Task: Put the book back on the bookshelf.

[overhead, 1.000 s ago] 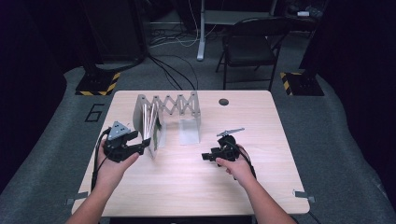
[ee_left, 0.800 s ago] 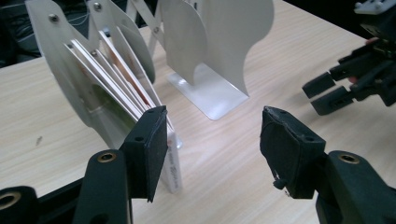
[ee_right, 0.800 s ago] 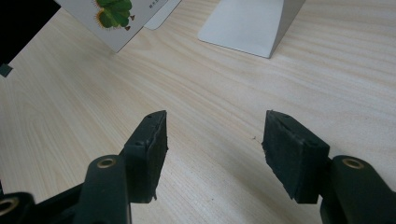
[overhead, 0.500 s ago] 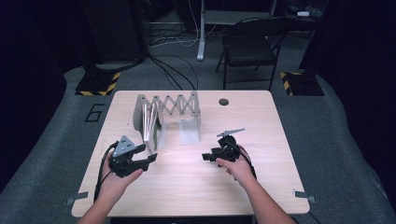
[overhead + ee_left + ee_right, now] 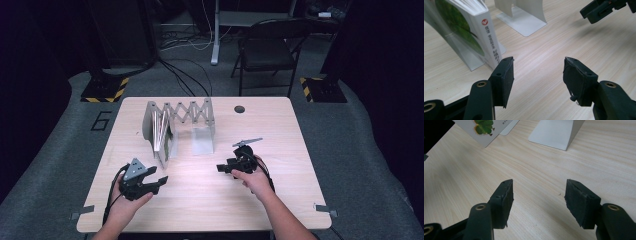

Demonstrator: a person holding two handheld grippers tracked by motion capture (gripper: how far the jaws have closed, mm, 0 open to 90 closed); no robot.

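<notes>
One book [image 5: 471, 35] stands just beyond the left gripper [image 5: 537, 72], seemingly untouched, jaws apart, empty.

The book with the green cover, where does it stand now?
In the high view the book stands upright at the left end of the expandable rack, ahead of the left gripper.

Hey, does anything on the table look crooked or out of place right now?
The book in the expanding rack leans rather than standing upright, its lower edge out on the table. Both tongs, left and right, are open and empty.
</notes>
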